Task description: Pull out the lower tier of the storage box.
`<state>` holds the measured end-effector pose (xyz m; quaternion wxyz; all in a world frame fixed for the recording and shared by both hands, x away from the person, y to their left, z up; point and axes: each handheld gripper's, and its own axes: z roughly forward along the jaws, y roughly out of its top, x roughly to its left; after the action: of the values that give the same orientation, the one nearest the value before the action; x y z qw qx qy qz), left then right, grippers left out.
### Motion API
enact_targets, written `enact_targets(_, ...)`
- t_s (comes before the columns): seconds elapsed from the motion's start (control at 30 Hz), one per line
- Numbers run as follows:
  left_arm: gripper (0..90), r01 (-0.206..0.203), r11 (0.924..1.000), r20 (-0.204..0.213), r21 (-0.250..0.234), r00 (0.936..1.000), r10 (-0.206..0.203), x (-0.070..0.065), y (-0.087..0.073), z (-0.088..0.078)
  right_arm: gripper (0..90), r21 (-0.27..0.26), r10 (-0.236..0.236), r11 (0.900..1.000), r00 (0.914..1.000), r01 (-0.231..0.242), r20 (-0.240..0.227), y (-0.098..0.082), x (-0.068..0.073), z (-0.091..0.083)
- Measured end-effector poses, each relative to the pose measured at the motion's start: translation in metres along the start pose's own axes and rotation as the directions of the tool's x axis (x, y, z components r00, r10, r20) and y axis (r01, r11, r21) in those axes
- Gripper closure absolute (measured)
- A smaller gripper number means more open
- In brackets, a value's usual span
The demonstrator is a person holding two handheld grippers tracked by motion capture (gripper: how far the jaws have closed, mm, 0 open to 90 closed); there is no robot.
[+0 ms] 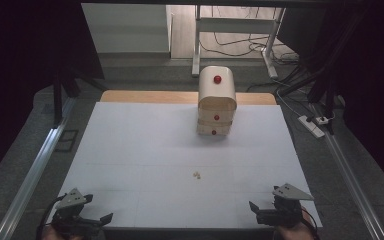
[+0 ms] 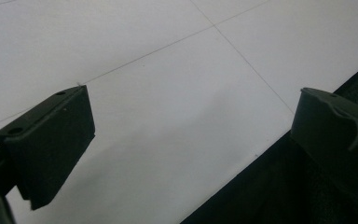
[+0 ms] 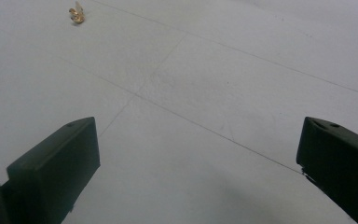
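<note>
A pale wooden mini drawer chest (image 1: 216,102) with red knobs stands at the far middle of the white table (image 1: 130,150). A small golden item (image 1: 197,175) lies at the table's centre and appears far off at the top left in the right gripper view (image 3: 77,14). At the near left corner rests my left gripper (image 1: 102,220), its jaws wide apart with nothing between them (image 2: 191,135). My right gripper (image 1: 254,209) sits at the near right corner, jaws spread over bare table (image 3: 198,158). Both are far from the chest and the golden item.
Metal rails run along both sides of the table. A wooden strip (image 1: 145,97) edges the far side. A power strip (image 1: 312,125) and cables lie on the floor at the right. A metal frame (image 1: 235,30) stands behind the table.
</note>
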<state>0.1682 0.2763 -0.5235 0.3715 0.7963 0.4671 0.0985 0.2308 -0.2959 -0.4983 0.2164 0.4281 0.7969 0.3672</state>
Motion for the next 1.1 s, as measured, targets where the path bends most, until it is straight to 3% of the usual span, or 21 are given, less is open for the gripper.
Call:
enact_targets(0.1,0.0,0.004,1.0,0.005,-0.003,1.0,-0.004,0.0006,-0.0004,-0.0004,0.0,-0.003,0.022,1.0,0.9994,-0.022,-0.028,0.0,-0.0026,0.0001)
enact_targets(0.4,0.8,-0.005,1.0,0.006,-0.004,1.0,0.005,-0.0004,-0.0007,-0.0006,0.0,0.014,0.023,1.0,0.9974,-0.022,-0.068,0.0005,-0.0043,0.0019)
enact_targets(1.1,1.2,0.01,0.9999,-0.002,-0.001,0.9999,-0.01,0.0005,-0.0006,-0.0003,0.0,0.041,-0.009,0.999,0.9956,0.012,-0.094,0.0032,-0.0017,0.0041)
